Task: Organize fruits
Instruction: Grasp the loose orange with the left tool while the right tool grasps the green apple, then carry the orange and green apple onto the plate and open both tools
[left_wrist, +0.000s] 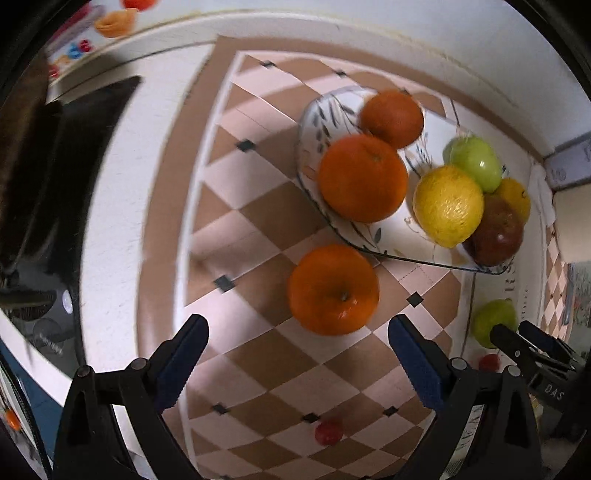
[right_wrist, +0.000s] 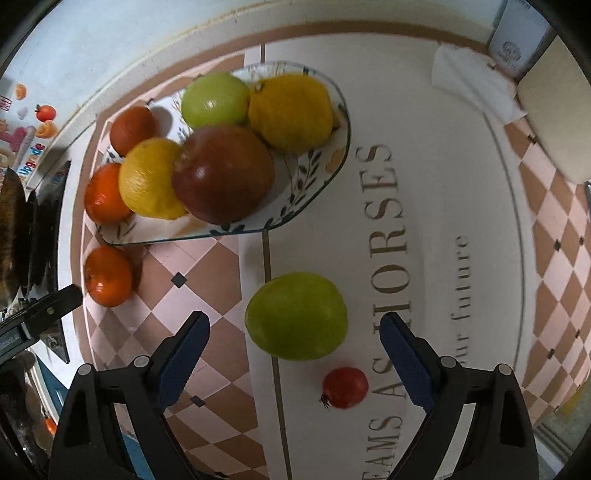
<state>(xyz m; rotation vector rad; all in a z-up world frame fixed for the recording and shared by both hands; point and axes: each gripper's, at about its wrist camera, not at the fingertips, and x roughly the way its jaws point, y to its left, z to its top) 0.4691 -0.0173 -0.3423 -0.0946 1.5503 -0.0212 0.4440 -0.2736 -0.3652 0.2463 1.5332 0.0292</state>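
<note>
I have both claws spread wide and holding nothing. The left gripper (left_wrist: 297, 363) hangs over the loose orange (left_wrist: 333, 289), which sits on the checked cloth (left_wrist: 236, 206) just outside the plate (left_wrist: 310, 122), near its closest rim. The right gripper (right_wrist: 294, 360) frames the loose green apple (right_wrist: 296, 316), which lies well clear of the plate on my side of it, with a small red fruit (right_wrist: 344, 387) just beside the apple.

The risk I see is rolling: both fruits are round, and a finger that lands off-centre would likely nudge one away. The plate is already crowded, with two oranges, two lemons, a green apple and a red apple (right_wrist: 223, 173) on it, so a careless drop could knock the pile. The left view is motion-blurred, so I cannot be sure the orange sits centred between the fingers. The two grippers are also close together and could clash.
</note>
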